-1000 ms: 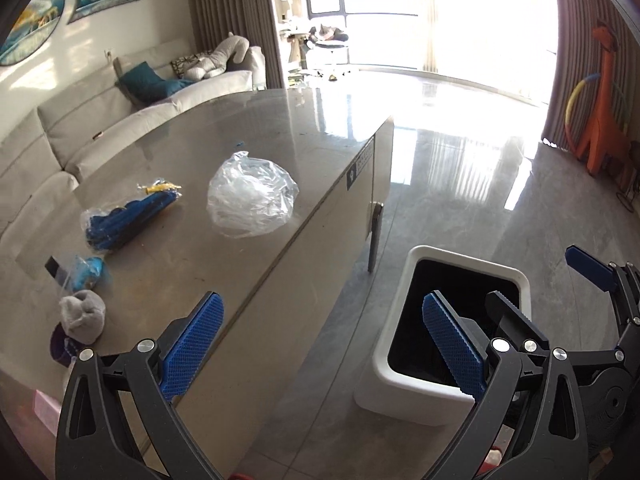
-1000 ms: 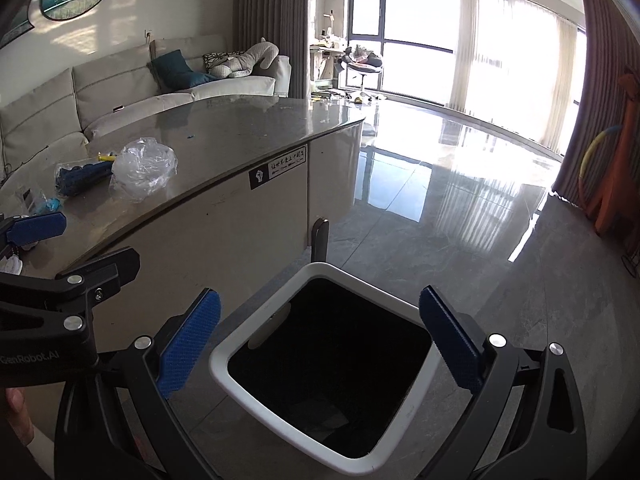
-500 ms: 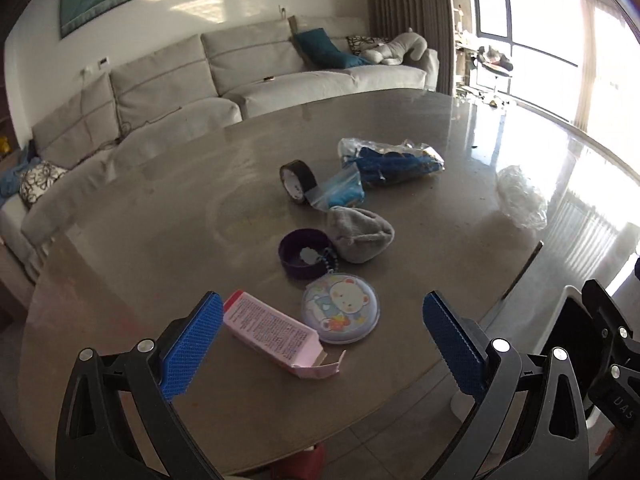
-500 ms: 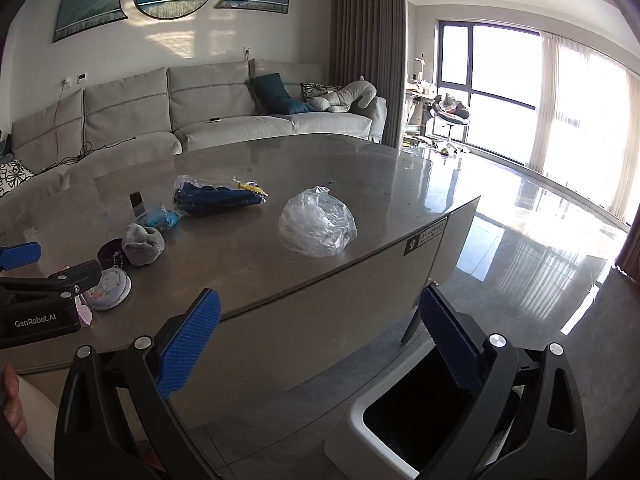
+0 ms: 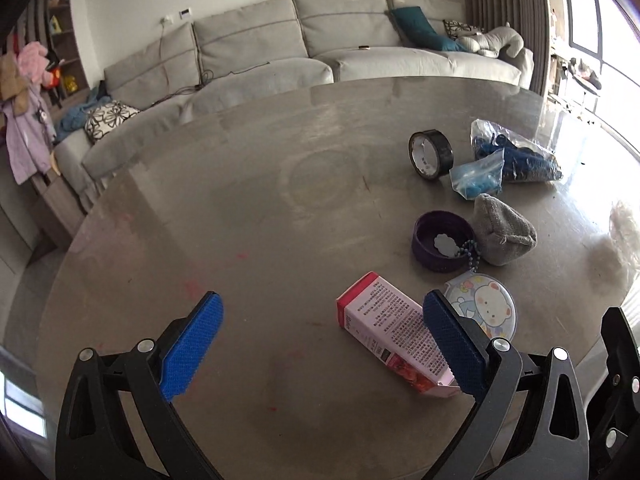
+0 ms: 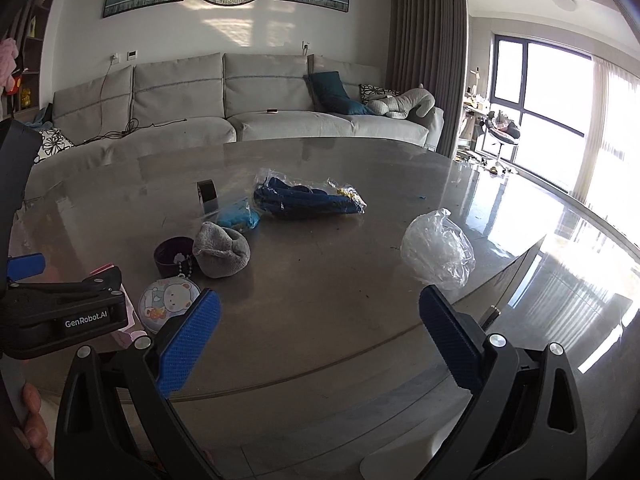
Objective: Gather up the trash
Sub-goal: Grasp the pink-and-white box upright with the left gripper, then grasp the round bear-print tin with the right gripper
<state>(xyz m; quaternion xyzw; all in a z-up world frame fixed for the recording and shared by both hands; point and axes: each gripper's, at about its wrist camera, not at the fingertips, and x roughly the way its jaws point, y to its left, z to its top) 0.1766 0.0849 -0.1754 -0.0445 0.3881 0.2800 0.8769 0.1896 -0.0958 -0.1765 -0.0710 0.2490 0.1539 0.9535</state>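
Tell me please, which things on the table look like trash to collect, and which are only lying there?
Probably trash:
- pink carton, open at one end
- crumpled clear bag

Probably just lying about:
- tape roll
- purple bowl
- grey sock
- bear tin
- small blue bag
- bag of blue things

Both grippers are open, holding nothing.

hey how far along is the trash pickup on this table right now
Nothing visibly done here: no bin in view. In hand: nothing; the left claw and right claw are both open and empty. Left: the pink carton lies by the left claw, and the crumpled clear bag sits ahead of the right claw on the table.
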